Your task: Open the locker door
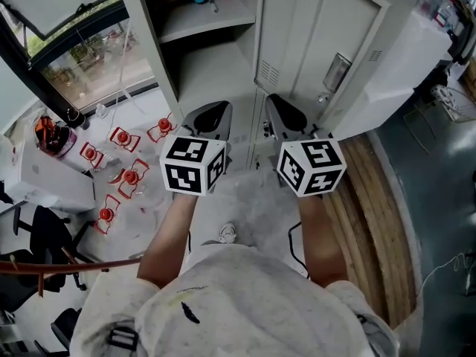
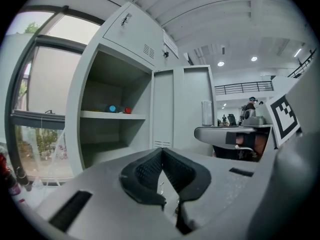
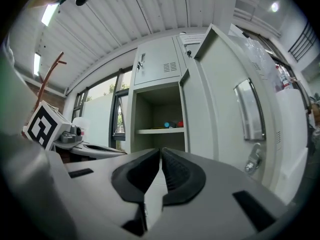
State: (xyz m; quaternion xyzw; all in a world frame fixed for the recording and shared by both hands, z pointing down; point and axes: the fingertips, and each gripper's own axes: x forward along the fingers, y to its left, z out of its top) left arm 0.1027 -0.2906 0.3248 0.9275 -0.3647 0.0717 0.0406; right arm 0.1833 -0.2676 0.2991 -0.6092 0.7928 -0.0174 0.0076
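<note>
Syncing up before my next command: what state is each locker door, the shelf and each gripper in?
Locker door: swung open.
Upper locker door: closed.
Shelf: holds a blue item and a red item.
Left gripper: fingers shut, nothing between them.
Right gripper: fingers shut, nothing between them.

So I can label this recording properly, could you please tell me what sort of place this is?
Probably an indoor workshop or lab space: tall grey metal lockers stand along the wall, with a black office chair and a large window beside them.
</note>
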